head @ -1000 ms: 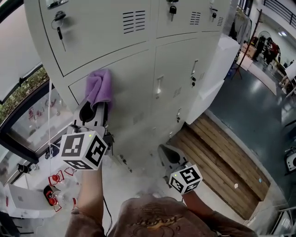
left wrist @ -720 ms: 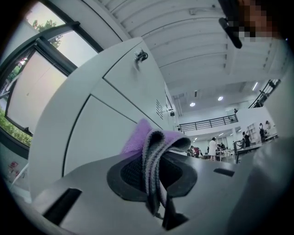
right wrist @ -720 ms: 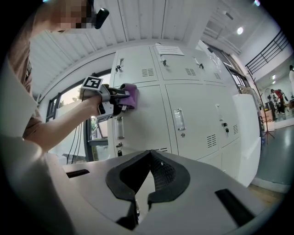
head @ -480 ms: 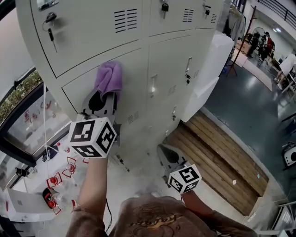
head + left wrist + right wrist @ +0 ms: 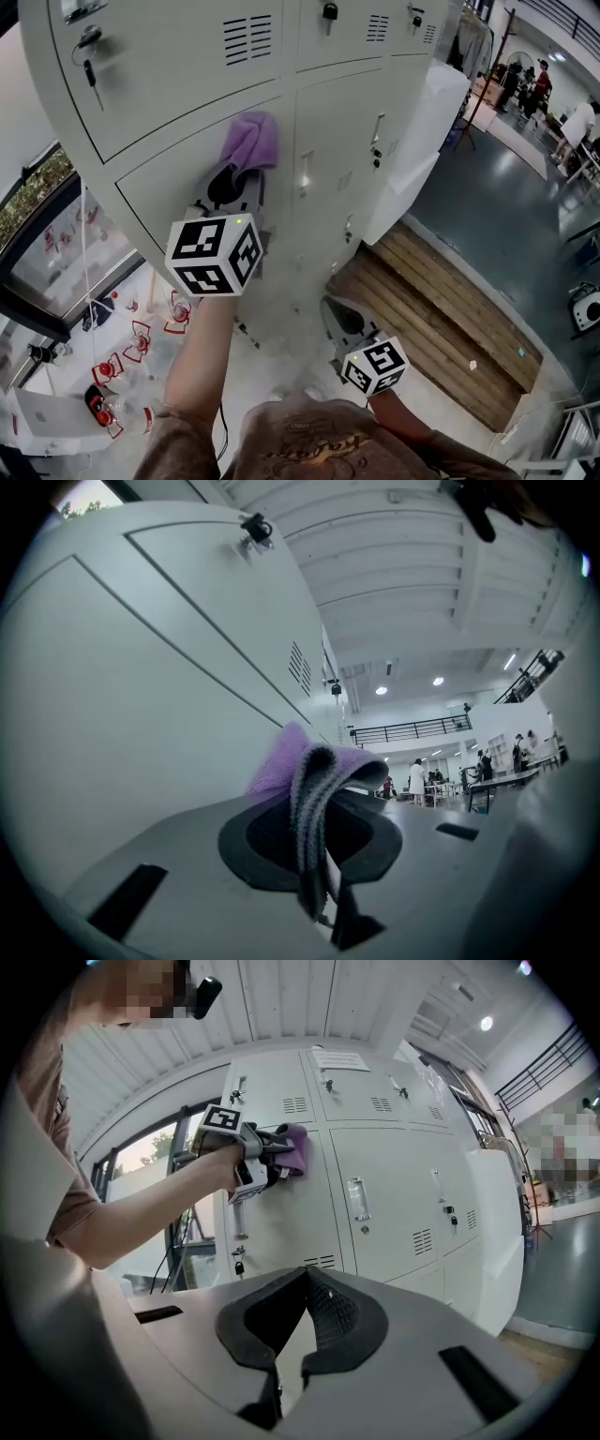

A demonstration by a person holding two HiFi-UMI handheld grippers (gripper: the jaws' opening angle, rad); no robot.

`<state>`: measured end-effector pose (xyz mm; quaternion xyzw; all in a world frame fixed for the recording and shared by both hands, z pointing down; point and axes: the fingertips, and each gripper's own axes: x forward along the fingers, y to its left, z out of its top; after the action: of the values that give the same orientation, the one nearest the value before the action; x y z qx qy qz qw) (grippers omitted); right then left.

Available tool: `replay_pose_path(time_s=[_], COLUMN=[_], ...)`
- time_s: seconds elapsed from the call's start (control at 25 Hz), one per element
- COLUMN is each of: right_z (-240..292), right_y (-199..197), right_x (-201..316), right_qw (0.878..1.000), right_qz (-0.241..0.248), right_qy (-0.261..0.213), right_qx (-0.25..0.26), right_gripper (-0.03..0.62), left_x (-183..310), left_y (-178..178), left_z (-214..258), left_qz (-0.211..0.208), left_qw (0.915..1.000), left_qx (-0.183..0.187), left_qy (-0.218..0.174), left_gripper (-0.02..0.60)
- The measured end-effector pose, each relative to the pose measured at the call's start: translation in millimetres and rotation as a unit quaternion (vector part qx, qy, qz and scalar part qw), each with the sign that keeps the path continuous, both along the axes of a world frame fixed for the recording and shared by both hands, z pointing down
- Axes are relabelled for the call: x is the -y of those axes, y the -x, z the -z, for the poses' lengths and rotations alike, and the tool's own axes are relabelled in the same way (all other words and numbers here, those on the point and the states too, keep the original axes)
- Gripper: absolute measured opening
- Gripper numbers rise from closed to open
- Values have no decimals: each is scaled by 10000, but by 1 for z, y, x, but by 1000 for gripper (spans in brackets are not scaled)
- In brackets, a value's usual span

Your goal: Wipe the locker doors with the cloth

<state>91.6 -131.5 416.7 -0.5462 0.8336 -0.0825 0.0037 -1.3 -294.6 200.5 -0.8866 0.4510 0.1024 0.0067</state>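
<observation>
Because the locker door (image 5: 173,173) had to be rubbed, the left gripper (image 5: 236,187) clenched the purple cloth (image 5: 251,141) and pressed it against that door at upper centre, while the right gripper (image 5: 337,314), closed and empty, hung idle at lower centre.

A wooden platform (image 5: 441,319) lies on the dark floor (image 5: 511,192).
</observation>
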Motion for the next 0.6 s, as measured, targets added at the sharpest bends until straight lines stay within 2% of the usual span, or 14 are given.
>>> replay_pose_path(time_s=[0.6], right_z=[-5], right_y=[-35], right_x=[-15], right_qw=[9988], right_qz=[-485], right_qy=[83], right_qx=[1], right_gripper=[-2], left_x=[18], left_y=[-40], left_z=[-6], left_qz=[-371], left_qw=[9991], left_qx=[-49], left_qy=[189], left_gripper=[41])
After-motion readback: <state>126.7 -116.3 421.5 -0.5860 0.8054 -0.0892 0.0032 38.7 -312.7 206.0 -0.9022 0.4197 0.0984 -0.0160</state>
